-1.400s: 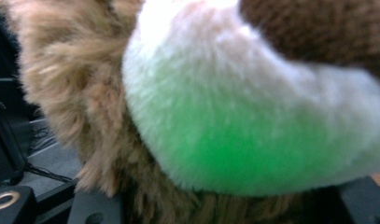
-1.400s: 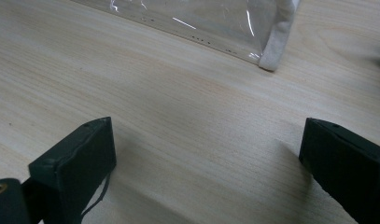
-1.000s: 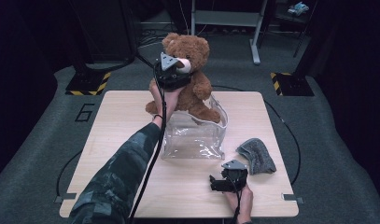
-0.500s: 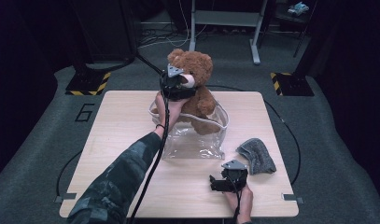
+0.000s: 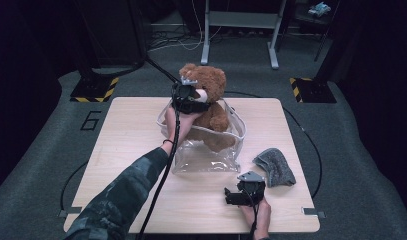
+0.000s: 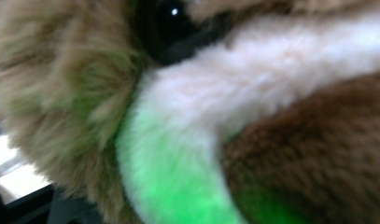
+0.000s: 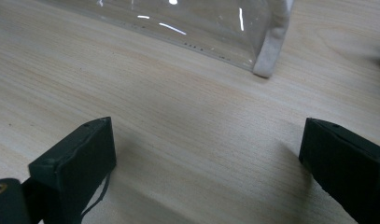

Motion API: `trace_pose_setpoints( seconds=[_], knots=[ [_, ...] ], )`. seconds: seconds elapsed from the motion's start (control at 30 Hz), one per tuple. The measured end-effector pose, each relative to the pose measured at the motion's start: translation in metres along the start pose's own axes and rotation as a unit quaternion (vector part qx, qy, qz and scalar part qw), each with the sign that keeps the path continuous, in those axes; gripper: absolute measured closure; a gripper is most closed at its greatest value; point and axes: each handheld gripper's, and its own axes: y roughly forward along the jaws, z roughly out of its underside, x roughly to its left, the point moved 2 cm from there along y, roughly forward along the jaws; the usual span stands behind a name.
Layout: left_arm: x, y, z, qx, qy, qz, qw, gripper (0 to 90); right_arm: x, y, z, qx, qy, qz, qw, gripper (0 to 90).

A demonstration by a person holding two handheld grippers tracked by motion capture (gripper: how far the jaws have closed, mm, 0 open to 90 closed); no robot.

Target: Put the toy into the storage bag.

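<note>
Dark room, grey carpet, light wood table [image 5: 131,125] in the middle. Nearest the person: right gripper [image 7: 206,163] rests low on the tabletop, jaws spread wide, nothing btwn them; bare wood ahead, then the clear bag [image 7: 187,28] corner w/ its white seam just beyond the fingertips. A grey cloth [image 5: 274,166] lies just off to that gripper's right.

Farther out: left gripper [image 5: 187,96] is at the head of the teddy bear [image 5: 213,107], forearm stretched forward over the table, gripper pointing away from the person. Jaws have just been opening; in the left gripper view fur, muzzle and a black eye [image 6: 171,28] press up close to the lens, but the pads are hidden, so can't tell if they're gripping or released.

Bear sits upright, long axis vertical, lower body inside the open mouth of the bag, head above the rim. It lies right at the left fingers and well beyond the right ones, so the left hand is nearer. My guess: letting go after seating the bear.
</note>
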Motion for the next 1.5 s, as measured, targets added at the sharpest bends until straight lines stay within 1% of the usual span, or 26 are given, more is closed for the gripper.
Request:
trace_pose_setpoints(
  seconds=[0.03,0.07,0.1,0.13,0.23,0.27,0.3,0.33,0.4,0.47,0.5,0.53,0.67,0.77,0.8,0.87,0.9,0.93,0.97,1.07,1.2,1.3,1.33,1.37,1.43,1.5],
  knots=[
    [0.002,0.001,0.002,0.014,0.002,0.002,0.9999,29.3,0.000,0.000,0.000,0.000,0.000,-0.001,1.0000,2.8],
    [0.003,0.003,0.004,0.021,0.000,0.001,0.9998,28.1,0.000,0.000,0.000,-0.001,-0.001,-0.001,1.0000,2.8],
    [0.005,0.003,0.006,0.029,0.004,0.004,0.9996,26.5,0.000,0.000,0.000,-0.001,-0.001,-0.001,1.0000,2.8],
    [0.005,0.004,0.008,0.031,-0.002,0.003,0.9995,24.9,0.000,0.000,0.000,-0.001,-0.001,-0.001,1.0000,2.8],
    [0.008,0.004,0.013,0.041,0.004,0.001,0.9992,21.1,0.000,0.000,0.000,0.000,-0.001,-0.001,1.0000,2.8],
    [0.009,0.004,0.014,0.045,0.004,0.001,0.9990,19.1,0.000,0.000,0.000,0.000,0.000,-0.001,1.0000,2.8],
    [0.009,0.004,0.015,0.044,-0.001,0.001,0.9991,17.0,0.000,0.000,0.000,0.000,0.000,-0.001,1.0000,2.8],
    [0.009,0.003,0.016,0.048,0.001,-0.001,0.9989,15.9,0.000,0.000,0.000,0.000,0.000,-0.001,1.0000,2.8],
    [0.010,0.002,0.017,0.063,0.004,0.006,0.9980,13.4,0.000,0.000,0.000,0.000,0.000,-0.001,1.0000,2.8],
    [0.009,0.000,0.019,0.067,0.005,0.010,0.9977,11.5,0.000,0.000,0.000,0.000,0.002,-0.001,1.0000,2.8],
    [0.009,-0.002,0.020,0.070,0.010,0.013,0.9974,11.5,0.000,0.000,0.000,0.000,0.002,-0.001,1.0000,2.8],
    [0.009,-0.004,0.021,0.071,0.009,0.017,0.9973,10.3,0.000,0.000,0.000,0.000,0.002,-0.001,1.0000,2.8],
    [0.010,-0.012,0.027,0.071,0.009,0.028,0.9970,7.3,0.000,0.000,0.000,0.000,0.001,-0.001,1.0000,2.8],
    [0.011,-0.020,0.030,0.069,0.012,0.032,0.9970,4.7,0.000,0.000,0.000,-0.001,0.000,0.000,1.0000,2.8],
    [0.011,-0.023,0.032,0.071,0.017,0.030,0.9969,3.2,0.000,0.000,0.000,-0.001,0.000,0.000,1.0000,2.8],
    [0.013,-0.029,0.034,0.066,0.017,0.032,0.9972,2.8,0.000,0.000,0.000,-0.001,0.000,0.000,1.0000,2.8],
    [0.016,-0.035,0.038,0.065,0.017,0.034,0.9972,1.8,-0.001,0.000,0.000,0.000,-0.002,0.000,1.0000,2.8],
    [0.016,-0.035,0.038,0.065,0.017,0.034,0.9972,1.3,-0.001,0.000,0.000,0.000,-0.002,0.000,1.0000,2.8],
    [0.018,-0.038,0.039,0.062,0.014,0.033,0.9974,1.3,-0.001,0.000,0.000,0.000,-0.002,0.000,1.0000,2.8],
    [0.024,-0.048,0.044,0.059,0.014,0.035,0.9976,0.4,0.000,0.000,0.000,-0.001,0.000,0.000,1.0000,2.8],
    [0.033,-0.063,0.050,0.052,0.020,0.035,0.9978,0.0,-0.001,0.000,0.000,0.000,-0.002,0.000,1.0000,2.8],
    [0.038,-0.075,0.057,0.044,0.022,0.030,0.9984,0.0,-0.001,0.000,0.000,0.000,-0.002,0.000,1.0000,2.8],
    [0.041,-0.079,0.059,0.045,0.028,0.029,0.9982,0.0,0.000,0.000,0.000,-0.001,0.000,0.000,1.0000,2.8],
    [0.042,-0.083,0.061,0.038,0.023,0.026,0.9987,0.0,0.000,0.000,0.000,-0.001,0.000,0.000,1.0000,2.8],
    [0.046,-0.092,0.066,0.034,0.020,0.025,0.9989,0.0,0.000,0.000,0.000,0.000,0.000,0.000,1.0000,2.8],
    [0.051,-0.102,0.071,0.031,0.024,0.022,0.9990,0.0,0.000,0.000,0.000,0.000,0.000,0.000,1.0000,2.8]
  ],
)
